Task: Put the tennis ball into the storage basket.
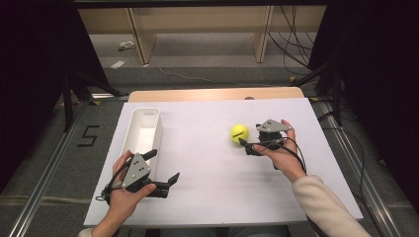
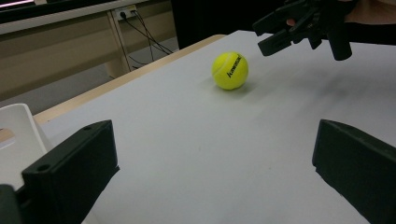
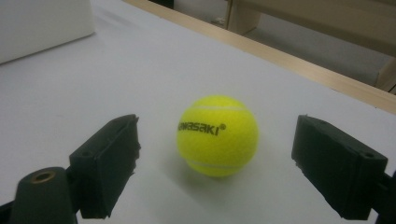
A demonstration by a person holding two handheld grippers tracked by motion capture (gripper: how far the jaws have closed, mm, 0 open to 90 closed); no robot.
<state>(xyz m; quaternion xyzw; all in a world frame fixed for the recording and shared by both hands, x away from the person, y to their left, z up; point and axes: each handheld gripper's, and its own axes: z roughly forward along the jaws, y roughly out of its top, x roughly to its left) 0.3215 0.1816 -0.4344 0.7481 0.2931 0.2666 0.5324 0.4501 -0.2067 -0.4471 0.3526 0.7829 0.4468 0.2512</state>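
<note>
On the right half of the white table, I have the yellow tennis ball sitting free on the surface, well apart from the white bin at the left. My right gripper is spread wide with the ball ahead between its jaws, neither jaw touching it; my left gripper waits near the bin, also spread and holding nothing. My worry is that one jaw meets the ball first as I close, nudging it so it rolls away, or that I pinch too high or too far forward and it squirts out. Being round, it has no long axis; its printed lettering faces my right gripper view.
</note>
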